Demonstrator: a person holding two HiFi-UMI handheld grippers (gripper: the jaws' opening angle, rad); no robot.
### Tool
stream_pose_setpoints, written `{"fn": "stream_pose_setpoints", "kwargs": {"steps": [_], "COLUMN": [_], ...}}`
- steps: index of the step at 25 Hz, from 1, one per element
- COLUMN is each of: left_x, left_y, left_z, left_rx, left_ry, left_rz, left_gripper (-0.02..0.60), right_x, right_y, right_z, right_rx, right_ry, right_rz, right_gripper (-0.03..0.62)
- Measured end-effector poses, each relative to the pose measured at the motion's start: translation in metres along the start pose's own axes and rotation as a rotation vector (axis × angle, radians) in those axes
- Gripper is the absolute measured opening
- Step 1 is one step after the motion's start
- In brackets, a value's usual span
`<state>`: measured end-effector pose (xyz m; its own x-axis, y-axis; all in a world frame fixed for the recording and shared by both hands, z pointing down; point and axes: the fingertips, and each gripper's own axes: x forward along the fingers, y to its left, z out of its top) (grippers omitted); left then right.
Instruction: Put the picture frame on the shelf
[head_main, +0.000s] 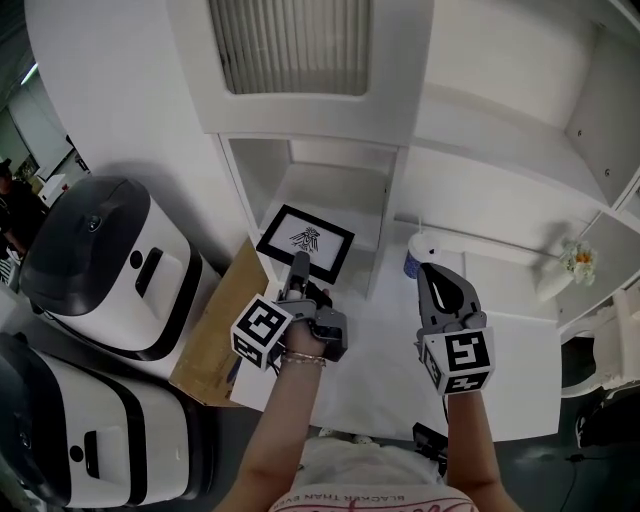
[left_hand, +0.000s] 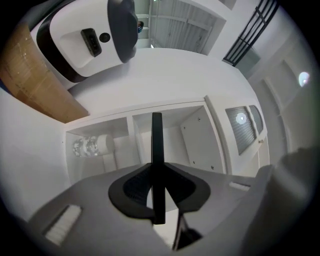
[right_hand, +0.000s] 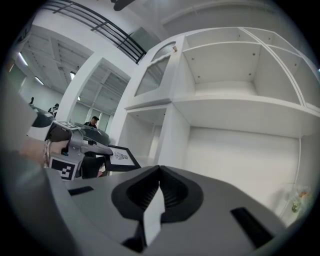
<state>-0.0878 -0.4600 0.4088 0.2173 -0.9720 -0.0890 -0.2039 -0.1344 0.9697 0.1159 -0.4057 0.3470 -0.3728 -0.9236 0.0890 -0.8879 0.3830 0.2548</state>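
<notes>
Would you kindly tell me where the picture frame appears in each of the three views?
Head view: the picture frame is at centre, held by the left tongs.
Left gripper view: the picture frame is at centre, edge-on, a thin dark bar between the jaws.
Right gripper view: the picture frame is small, left of centre.
Shared landmark: the white shelf unit behind it.

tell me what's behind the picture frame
An open white shelf compartment, nothing visible in it; the picture frame, held in the left gripper, covers part of its floor.
</notes>
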Motion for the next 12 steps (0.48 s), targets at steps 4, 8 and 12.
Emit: {"fn": "stream_pose_setpoints", "kwargs": {"steps": [4,8,12], "left_x": [0.007,0.014,0.021], "left_y": [0.015,0.022,0.026], "left_z": [-0.003,-0.004,-0.005], "left_rx": [-0.070,-0.115,-0.147], "left_ry": [-0.007,-0.012,-0.018], "left_rz": [0.019,0.025,0.030], "left_gripper": [0.075,0.075,0.075], "right_x": [0.004,0.008,0.011], "right_y": [-0.003,-0.005,-0.007], "right_z": [-0.006,-0.009,-0.010], "right_rx": [0.003,0.001,-0.001], "right_ry": [0.019,0.027,0.028], "right_rz": [-0.011,-0.013,-0.014], "right_gripper": [0.007,0.008,0.008]}}
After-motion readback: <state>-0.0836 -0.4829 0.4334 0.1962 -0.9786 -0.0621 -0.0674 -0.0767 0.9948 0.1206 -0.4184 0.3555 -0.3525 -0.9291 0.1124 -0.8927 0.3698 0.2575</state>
